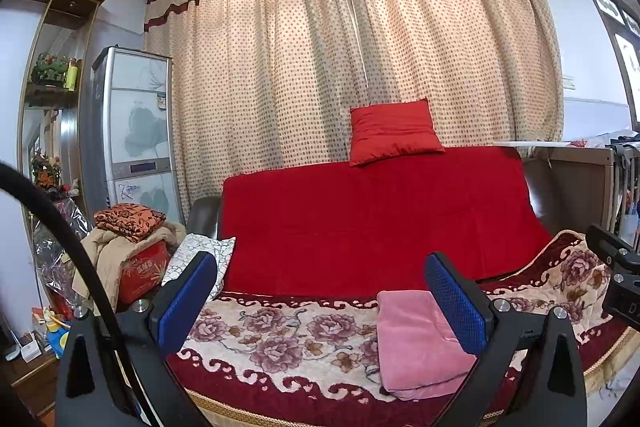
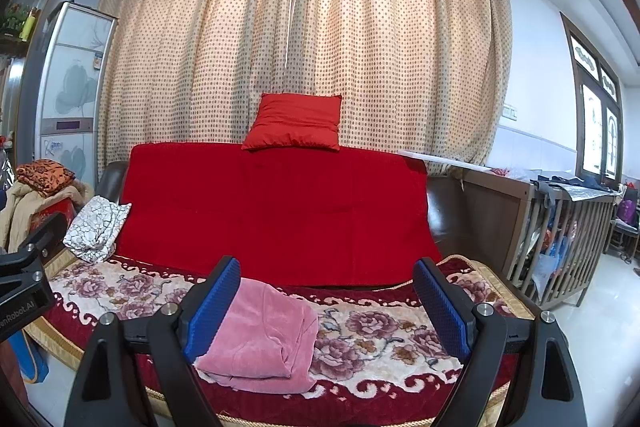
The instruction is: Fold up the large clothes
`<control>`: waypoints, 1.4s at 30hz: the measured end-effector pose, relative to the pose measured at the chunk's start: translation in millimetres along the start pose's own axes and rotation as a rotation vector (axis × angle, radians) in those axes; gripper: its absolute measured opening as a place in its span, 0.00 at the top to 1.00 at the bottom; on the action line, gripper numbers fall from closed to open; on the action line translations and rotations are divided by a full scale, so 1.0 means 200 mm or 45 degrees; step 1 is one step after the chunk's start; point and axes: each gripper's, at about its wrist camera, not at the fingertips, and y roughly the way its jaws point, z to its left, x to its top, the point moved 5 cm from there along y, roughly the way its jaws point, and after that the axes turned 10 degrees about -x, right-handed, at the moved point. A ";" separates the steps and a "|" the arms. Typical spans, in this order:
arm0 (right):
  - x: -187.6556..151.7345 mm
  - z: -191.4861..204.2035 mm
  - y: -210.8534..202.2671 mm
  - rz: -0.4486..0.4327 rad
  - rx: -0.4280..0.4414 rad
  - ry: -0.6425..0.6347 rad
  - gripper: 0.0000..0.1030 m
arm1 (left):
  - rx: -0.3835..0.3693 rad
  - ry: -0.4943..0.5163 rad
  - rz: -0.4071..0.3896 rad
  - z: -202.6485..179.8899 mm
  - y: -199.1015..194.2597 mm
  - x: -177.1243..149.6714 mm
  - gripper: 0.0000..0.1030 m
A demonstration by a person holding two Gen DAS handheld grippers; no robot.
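Observation:
A pink garment [image 1: 418,343] [image 2: 262,339] lies folded into a compact bundle on the floral sofa seat cover [image 1: 280,335] [image 2: 380,331], near the front edge. My left gripper [image 1: 320,295] is open, held in front of the sofa, with its right blue pad overlapping the bundle's right side in view. My right gripper [image 2: 328,299] is also open, and its left blue pad stands just in front of the bundle's left side. Neither gripper holds anything. The right gripper's body shows at the right edge of the left wrist view.
A red throw [image 1: 376,219] [image 2: 276,211] covers the sofa back, with a red cushion [image 1: 394,131] [image 2: 296,123] on top. A white patterned bundle [image 1: 200,259] [image 2: 96,227] sits at the seat's left end. Clothes pile [image 1: 128,223] at left; wooden crib [image 2: 560,227] at right.

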 end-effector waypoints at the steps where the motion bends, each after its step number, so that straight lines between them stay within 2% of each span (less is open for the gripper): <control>1: 0.00 0.00 0.00 0.001 0.000 -0.002 0.12 | -0.001 0.001 0.002 0.00 0.00 0.00 0.00; 27: -0.07 0.03 0.04 0.063 0.000 -0.034 0.12 | -0.037 0.031 0.078 -0.02 0.06 -0.10 0.00; 42: -0.22 0.09 0.21 0.193 0.011 -0.085 0.12 | -0.044 0.035 0.248 -0.03 0.25 -0.28 0.00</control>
